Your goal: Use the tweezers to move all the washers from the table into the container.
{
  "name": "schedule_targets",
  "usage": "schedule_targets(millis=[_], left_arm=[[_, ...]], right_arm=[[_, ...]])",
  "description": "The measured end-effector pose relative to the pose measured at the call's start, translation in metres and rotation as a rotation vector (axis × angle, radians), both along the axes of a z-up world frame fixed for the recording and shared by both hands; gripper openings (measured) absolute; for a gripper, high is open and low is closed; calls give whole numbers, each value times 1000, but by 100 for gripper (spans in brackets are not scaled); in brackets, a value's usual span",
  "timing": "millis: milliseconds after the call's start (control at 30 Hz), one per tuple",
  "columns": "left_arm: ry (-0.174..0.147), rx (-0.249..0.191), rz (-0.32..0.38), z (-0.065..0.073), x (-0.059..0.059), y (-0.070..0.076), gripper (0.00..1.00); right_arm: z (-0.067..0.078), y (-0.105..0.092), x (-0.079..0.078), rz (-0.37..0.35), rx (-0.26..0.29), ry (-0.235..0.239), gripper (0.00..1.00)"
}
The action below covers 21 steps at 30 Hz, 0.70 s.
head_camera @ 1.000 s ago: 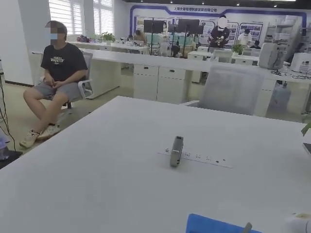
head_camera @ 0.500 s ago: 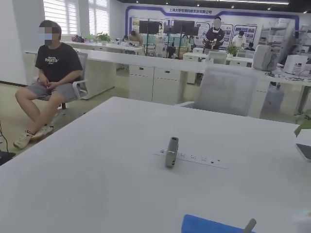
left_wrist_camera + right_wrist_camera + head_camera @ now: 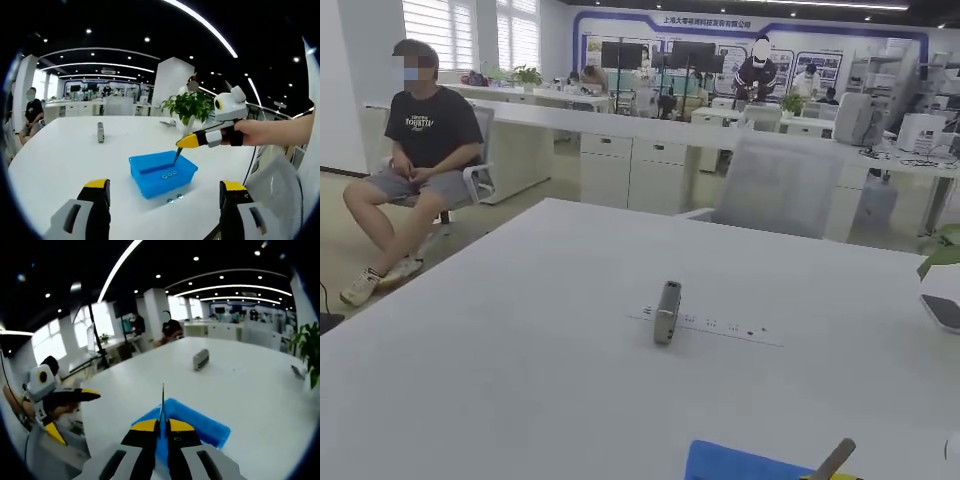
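A blue container (image 3: 162, 172) lies on the white table (image 3: 60, 160) and holds three washers (image 3: 169, 174). Two more washers (image 3: 175, 199) lie on the table just in front of it. My right gripper (image 3: 186, 142) comes in from the right, shut on thin tweezers (image 3: 177, 155) whose tip hangs over the container. In the right gripper view its jaws (image 3: 161, 426) are pressed together on the tweezers (image 3: 162, 402) above the container (image 3: 202, 429). My left gripper (image 3: 165, 187) stands open before the container, nothing between its jaws; it also shows at the left (image 3: 65, 405). The container's corner (image 3: 740, 465) sits at the head view's bottom edge.
A grey oblong device (image 3: 666, 312) stands mid-table beside a flush socket strip (image 3: 720, 326). A phone (image 3: 942, 312) and a potted plant (image 3: 187, 107) are at the right side. A person (image 3: 420, 150) sits on a chair left of the table; an office chair (image 3: 780, 185) stands behind it.
The head camera has drifted, so the whole picture has shifted a little. Nothing on the table has visibly moved.
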<state>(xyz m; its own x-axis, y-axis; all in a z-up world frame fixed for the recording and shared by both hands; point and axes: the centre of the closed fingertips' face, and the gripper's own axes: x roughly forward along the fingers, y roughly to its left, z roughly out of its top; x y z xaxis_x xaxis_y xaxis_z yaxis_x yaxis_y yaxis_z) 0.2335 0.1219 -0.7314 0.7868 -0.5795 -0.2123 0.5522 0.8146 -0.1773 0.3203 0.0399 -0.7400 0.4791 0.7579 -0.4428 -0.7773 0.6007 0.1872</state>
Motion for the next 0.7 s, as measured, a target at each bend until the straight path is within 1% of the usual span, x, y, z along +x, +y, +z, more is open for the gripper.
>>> schedule_targets(millis=[33, 133, 233, 367, 433, 467, 533, 567, 633, 700], left_arm=[[-11, -10, -9, 3, -1, -2, 96], [-24, 2, -16, 4, -3, -5, 96], [-29, 21, -20, 4, -3, -7, 97], [-32, 38, -28, 0, -7, -10, 99], [-26, 35, -30, -3, -11, -10, 99], [-15, 29, -26, -6, -12, -8, 99], [7, 8, -14, -9, -12, -5, 99], [16, -15, 0, -8, -11, -2, 98], [11, -41, 14, -5, -9, 1, 98], [8, -34, 13, -5, -9, 0, 97]], right_arm=[[0, 1, -2, 7, 1, 4, 4], [-2, 1, -6, 21, 3, 14, 4], [-4, 2, -12, 38, 11, 29, 4], [-8, 5, -21, 53, 29, 63, 4], [-12, 6, -24, 60, 30, 78, 4], [-15, 6, -26, 66, 28, 88, 4], [-20, 7, -28, 72, 25, 103, 4], [-22, 7, -30, 75, 21, 107, 4], [-27, 9, -34, 77, 17, 117, 4], [-34, 9, -38, 78, 4, 129, 4]])
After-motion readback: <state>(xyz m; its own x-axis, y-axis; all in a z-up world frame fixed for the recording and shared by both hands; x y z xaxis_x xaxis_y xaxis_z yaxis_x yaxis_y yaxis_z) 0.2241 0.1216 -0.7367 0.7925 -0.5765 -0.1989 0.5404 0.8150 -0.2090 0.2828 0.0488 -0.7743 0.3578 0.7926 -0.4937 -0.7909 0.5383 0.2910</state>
